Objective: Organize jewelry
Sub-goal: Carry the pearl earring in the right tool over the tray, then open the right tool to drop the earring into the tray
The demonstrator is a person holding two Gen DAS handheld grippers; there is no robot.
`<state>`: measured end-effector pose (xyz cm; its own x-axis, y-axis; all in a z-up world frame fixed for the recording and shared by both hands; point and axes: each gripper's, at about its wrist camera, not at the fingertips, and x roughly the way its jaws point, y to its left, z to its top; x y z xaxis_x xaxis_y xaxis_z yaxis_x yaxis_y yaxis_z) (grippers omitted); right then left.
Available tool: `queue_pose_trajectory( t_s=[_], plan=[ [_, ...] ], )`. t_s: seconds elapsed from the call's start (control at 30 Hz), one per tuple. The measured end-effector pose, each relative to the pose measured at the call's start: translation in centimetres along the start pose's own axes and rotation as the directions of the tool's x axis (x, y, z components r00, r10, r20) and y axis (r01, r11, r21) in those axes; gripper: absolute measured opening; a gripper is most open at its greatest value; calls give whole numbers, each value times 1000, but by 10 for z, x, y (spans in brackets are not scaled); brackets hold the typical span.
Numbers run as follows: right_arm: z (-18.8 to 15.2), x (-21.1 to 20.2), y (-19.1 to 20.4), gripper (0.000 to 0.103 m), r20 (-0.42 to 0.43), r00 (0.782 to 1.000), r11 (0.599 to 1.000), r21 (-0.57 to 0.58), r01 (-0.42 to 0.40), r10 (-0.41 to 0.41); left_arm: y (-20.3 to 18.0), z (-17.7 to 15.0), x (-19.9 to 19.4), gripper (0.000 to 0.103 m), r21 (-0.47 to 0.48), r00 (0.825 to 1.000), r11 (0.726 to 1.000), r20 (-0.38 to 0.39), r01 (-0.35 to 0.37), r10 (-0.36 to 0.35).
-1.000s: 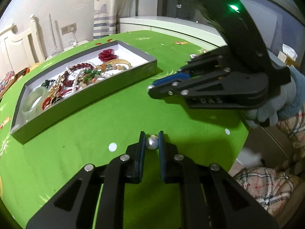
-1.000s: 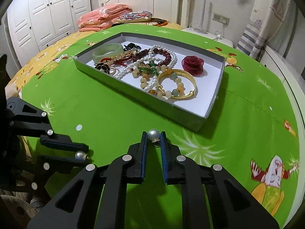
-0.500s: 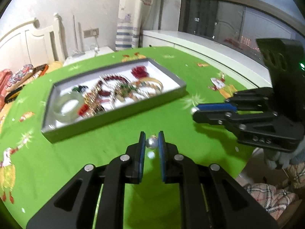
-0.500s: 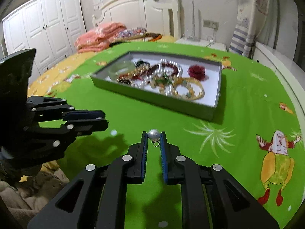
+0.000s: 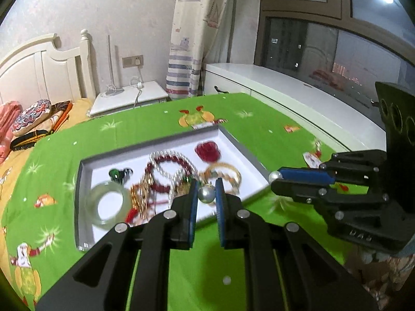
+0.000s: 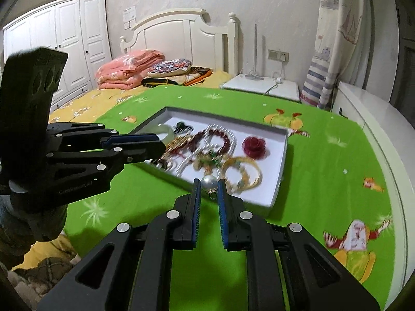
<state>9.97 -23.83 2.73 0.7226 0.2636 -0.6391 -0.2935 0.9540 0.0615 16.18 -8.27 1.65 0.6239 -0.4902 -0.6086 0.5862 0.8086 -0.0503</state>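
Two claws, left claw [image 5: 206,194] and right claw [image 6: 208,182], tilt downward, each pinching a pearl earring.

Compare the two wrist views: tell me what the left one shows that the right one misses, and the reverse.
Only the left wrist view shows the dark window. Only the right wrist view shows the white wardrobe and the folded pink blanket. Both show the grey tray of jewelry with its red rose on the green cloth, and each claw, left and right, pinching a pearl.
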Motion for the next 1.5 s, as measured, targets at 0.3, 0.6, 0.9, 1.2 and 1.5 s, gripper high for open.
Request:
queue_pose_trajectory(
  t_s=[0.3,0.6,0.9,1.2,1.5],
  plan=[
    [26,23,-19,14,8,999,999,23,43,-43,13,18,33,13,-65,999,997,-27,-41,40],
    [23,65,-30,14,-60,997,997,58,54,-51,23,8,67,13,-105,990,988,-96,-115,105],
    [19,83,-37,14,-97,993,995,79,67,-60,21,0,82,13,-97,985,986,-122,-137,125],
    [14,102,-48,15,-136,989,989,126,74,-57,18,-2,91,15,-89,980,983,-132,-160,148],
    [13,101,-54,31,-136,988,986,143,89,-70,21,-4,87,45,-93,978,978,-111,-188,178]
  ],
)
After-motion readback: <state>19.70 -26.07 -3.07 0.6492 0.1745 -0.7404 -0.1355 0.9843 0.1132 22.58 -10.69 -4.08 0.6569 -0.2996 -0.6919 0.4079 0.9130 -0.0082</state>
